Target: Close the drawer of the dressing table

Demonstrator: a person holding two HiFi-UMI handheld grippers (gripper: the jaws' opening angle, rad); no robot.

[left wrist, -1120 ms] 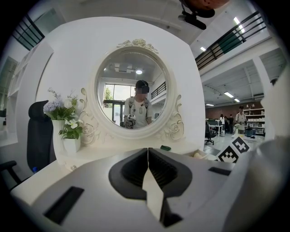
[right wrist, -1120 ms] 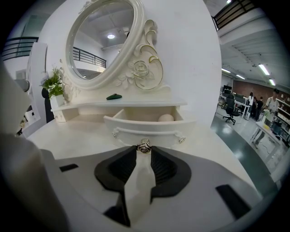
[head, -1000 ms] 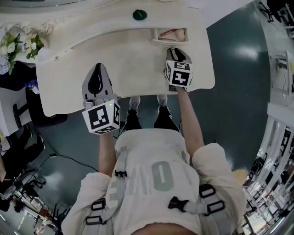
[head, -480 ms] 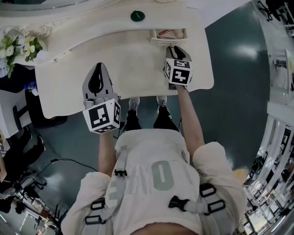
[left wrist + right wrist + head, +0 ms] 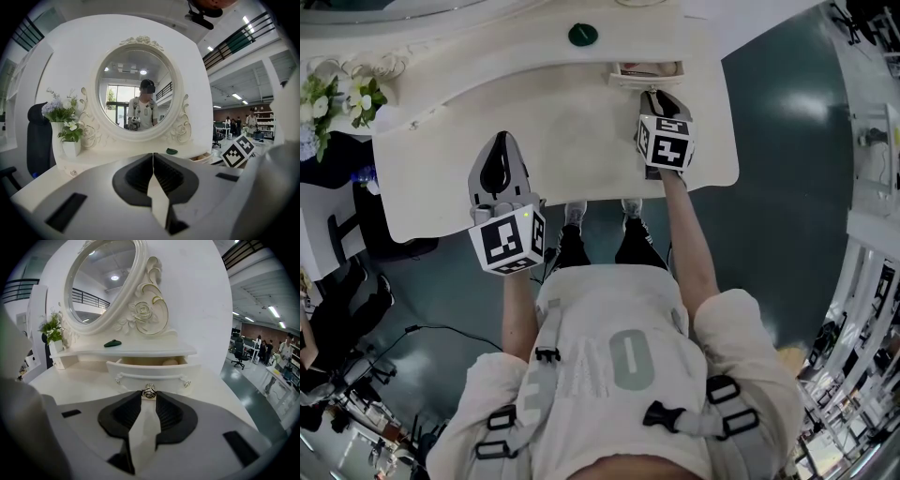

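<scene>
The white dressing table (image 5: 562,122) has a small drawer (image 5: 649,73) standing partly open under the mirror shelf at the right. In the right gripper view the curved drawer front (image 5: 152,373) faces me, with a metal knob (image 5: 149,392) at its middle. My right gripper (image 5: 149,395) is shut on that knob, its tips (image 5: 654,94) right at the drawer front. A pale round thing (image 5: 169,362) lies inside the drawer. My left gripper (image 5: 499,141) hangs over the left of the tabletop, shut and empty, its tips (image 5: 153,157) touching.
A round mirror (image 5: 138,93) in a carved frame rises behind the table. A dark green dish (image 5: 583,35) sits on the shelf above the drawer. A vase of flowers (image 5: 337,89) stands at the far left. A dark chair (image 5: 342,234) is left of the table.
The drawer's opening looks narrower than a second ago, and the right gripper has edged slightly toward the mirror with the knob. The left gripper has stayed put.
</scene>
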